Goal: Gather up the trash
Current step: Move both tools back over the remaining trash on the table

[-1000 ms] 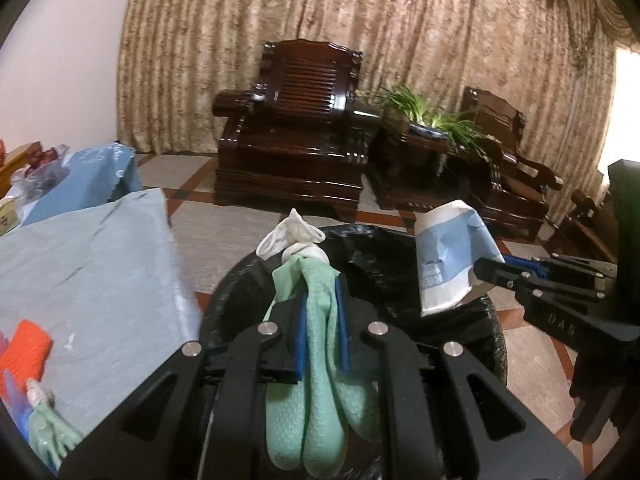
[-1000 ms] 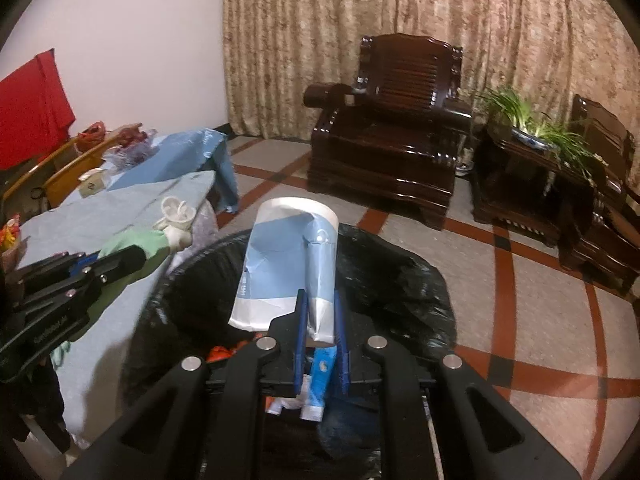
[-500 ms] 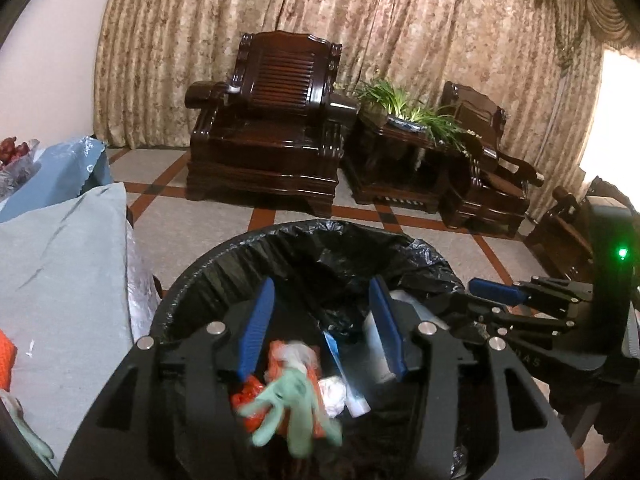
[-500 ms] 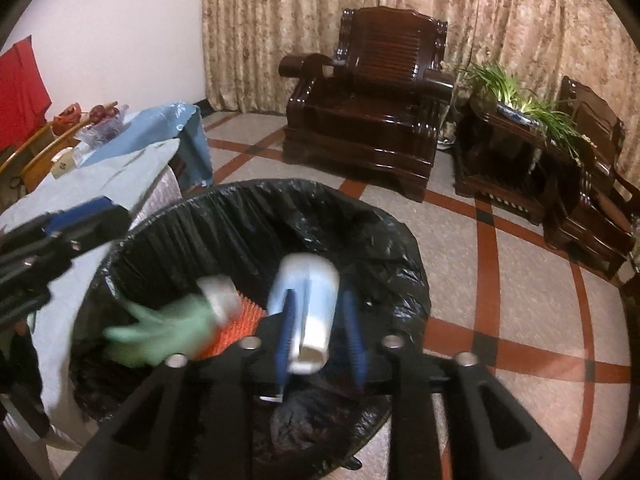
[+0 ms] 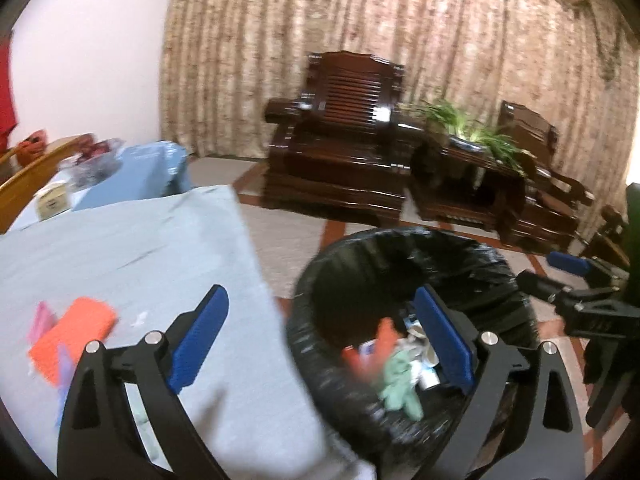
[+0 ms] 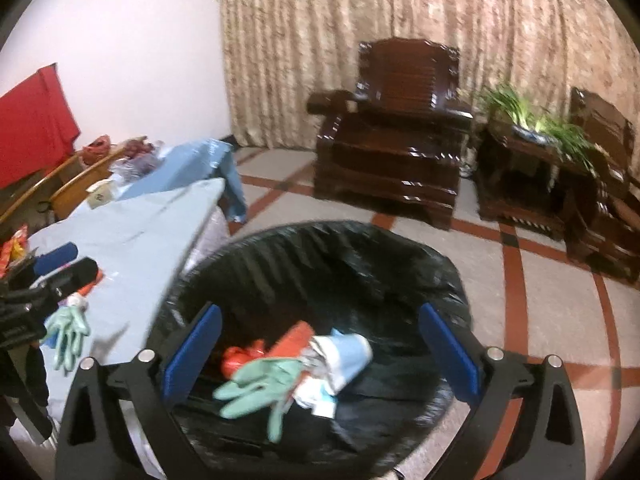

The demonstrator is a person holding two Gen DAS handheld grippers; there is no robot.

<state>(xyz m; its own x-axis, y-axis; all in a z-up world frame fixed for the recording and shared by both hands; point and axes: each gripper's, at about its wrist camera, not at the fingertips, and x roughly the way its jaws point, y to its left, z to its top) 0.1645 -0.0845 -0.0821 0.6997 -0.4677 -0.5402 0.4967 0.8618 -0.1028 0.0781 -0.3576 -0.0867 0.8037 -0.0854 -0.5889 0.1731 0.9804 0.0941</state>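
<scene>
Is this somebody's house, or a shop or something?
It looks like a living room in someone's home. There is a big carved wooden armchair, long patterned curtains behind it and a potted plant on a side table. A bin with a black bag stands beside a cloth-covered table.

The round bin's black plastic liner (image 6: 320, 264) is thin, crinkled and glossy, while the pale green rubbery glove (image 6: 260, 380) lying inside looks smooth and matt. The pale blue cloth table cover (image 5: 120, 248) is soft and dull — an orange knitted-looking cloth (image 5: 76, 332) rests on it. Both grippers are matt black plastic with ribbed blue pads (image 6: 448, 356) and shiny metal screws; the dark carved wooden armchair (image 6: 396, 160) is polished to a gloss.
</scene>
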